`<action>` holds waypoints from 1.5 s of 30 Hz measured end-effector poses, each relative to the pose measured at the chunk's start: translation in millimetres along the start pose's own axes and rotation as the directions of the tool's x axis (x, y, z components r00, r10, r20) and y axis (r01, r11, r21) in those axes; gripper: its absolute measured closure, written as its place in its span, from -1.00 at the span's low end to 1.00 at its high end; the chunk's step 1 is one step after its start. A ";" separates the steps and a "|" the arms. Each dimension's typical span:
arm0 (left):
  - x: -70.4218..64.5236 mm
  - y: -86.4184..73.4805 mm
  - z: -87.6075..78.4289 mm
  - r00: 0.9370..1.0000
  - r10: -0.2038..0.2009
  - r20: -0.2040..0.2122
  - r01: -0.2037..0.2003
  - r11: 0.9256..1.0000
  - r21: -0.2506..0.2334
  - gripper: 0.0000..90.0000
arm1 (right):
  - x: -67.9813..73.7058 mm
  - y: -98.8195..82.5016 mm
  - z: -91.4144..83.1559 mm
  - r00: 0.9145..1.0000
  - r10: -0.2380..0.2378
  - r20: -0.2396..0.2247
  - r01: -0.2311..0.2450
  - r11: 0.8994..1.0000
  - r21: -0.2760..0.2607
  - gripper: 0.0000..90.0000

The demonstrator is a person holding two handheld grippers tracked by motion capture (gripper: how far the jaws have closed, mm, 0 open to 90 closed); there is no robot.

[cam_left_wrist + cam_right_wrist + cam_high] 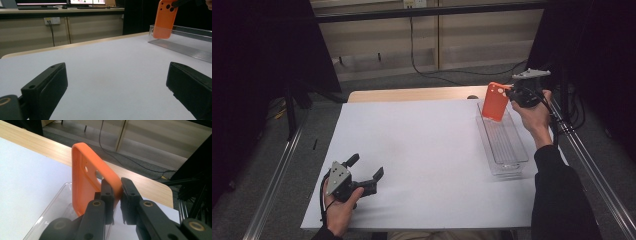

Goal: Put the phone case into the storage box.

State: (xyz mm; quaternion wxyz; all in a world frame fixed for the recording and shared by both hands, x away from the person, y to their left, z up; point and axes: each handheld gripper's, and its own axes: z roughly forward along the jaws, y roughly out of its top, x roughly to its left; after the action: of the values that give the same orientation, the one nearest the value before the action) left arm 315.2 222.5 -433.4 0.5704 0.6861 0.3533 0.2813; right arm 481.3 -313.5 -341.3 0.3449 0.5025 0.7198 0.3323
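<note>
The white sheet (422, 160) on the bench lies bare between the left gripper (366, 168) and the clear tray (502, 142), giving wide free passage. The tray's walls stand along the right edge, and the orange case (495, 101) hangs over its far end, blocking entry there

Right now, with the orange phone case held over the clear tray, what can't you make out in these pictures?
- Orange phone case, right gripper view: its lower end is hidden behind the right tongs.
- Clear tray, high view: whether the case touches its floor; the case itself covers that spot.
- Left gripper view: the tray's near end is cut off by the right edge.
</note>
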 end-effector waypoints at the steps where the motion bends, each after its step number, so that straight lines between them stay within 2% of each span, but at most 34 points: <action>1: 0.0 0.1 -0.1 1.000 0.000 0.000 0.000 1.000 0.000 -0.92 | -0.1 -0.2 0.8 1.000 0.000 0.001 0.000 1.000 0.002 0.82; 9: 0.1 0.2 -0.2 1.000 0.003 0.000 -0.003 1.000 -0.001 -0.92 | 4.4 -1.2 8.0 1.000 -0.016 0.027 0.016 1.000 0.016 0.82; 22: 0.4 0.2 -0.4 1.000 0.005 -0.002 -0.005 1.000 0.000 -0.92 | 12.5 -0.7 13.5 0.999 -0.034 0.030 0.033 0.999 0.021 0.82; 35: -0.1 0.5 0.0 1.000 0.009 0.004 -0.009 1.000 0.003 -0.92 | 3.6 5.7 19.3 1.000 -0.010 -0.008 0.010 0.998 0.056 0.81; 45: -0.6 0.4 -0.1 1.000 0.005 0.006 -0.005 1.000 0.001 -0.92 | 0.0 8.9 27.0 1.000 0.009 0.005 -0.009 0.998 0.064 0.81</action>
State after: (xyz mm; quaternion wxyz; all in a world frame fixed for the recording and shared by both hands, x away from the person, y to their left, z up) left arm 314.8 222.0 -433.0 0.5703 0.6882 0.3500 0.2804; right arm 508.1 -307.4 -348.6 0.3290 0.5174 0.7269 0.3094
